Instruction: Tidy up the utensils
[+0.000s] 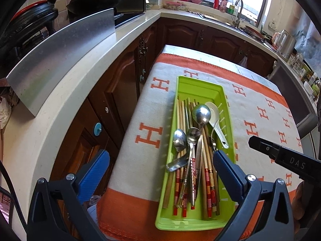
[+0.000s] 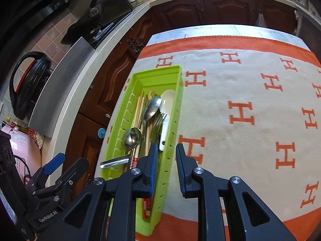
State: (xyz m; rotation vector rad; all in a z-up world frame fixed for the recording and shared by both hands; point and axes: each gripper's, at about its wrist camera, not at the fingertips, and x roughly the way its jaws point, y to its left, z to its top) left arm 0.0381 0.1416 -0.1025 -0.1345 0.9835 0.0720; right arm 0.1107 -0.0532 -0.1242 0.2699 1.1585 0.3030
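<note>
1. Left gripper (image 1: pixel 160 160): spread wide, nothing between the blue pads (image 1: pixel 94 172), hanging above the near end of the green tray (image 1: pixel 197 84).
2. Right gripper (image 2: pixel 165 156): parted by a narrow gap, clamped on nothing; straddling the tray's right wall near its near end, with one pad over the tray's inside and the other outside, over the cloth.
3. Just ahead of both grippers, inside the tray: a heap of wooden chopsticks (image 1: pixel 181 116) with red-banded ends toward the grippers, three metal spoons (image 1: pixel 201 113) lying across them, a white ceramic spoon (image 1: pixel 215 118) against the right wall, a fork (image 2: pixel 159 120) beside it.
4. Under the tray: a cream cloth (image 2: pixel 250 80) with orange H letters and orange borders, covering the worktop; to the right of the right gripper, only bare cloth.
5. Beyond the cloth's far border: a pale strip of uncovered worktop (image 2: pixel 210 30).
6. To the left of the left gripper: dark wooden cabinet doors (image 1: pixel 118 92) under a pale L-shaped counter (image 1: pixel 66 92), a metal splash panel (image 1: pixel 66 58) standing on it, a black cooker (image 2: pixel 30 84) with a red rim behind.
7. Far ahead of the left gripper: a sink tap (image 1: pixel 238 10) below a bright window, bottles on the sill.
</note>
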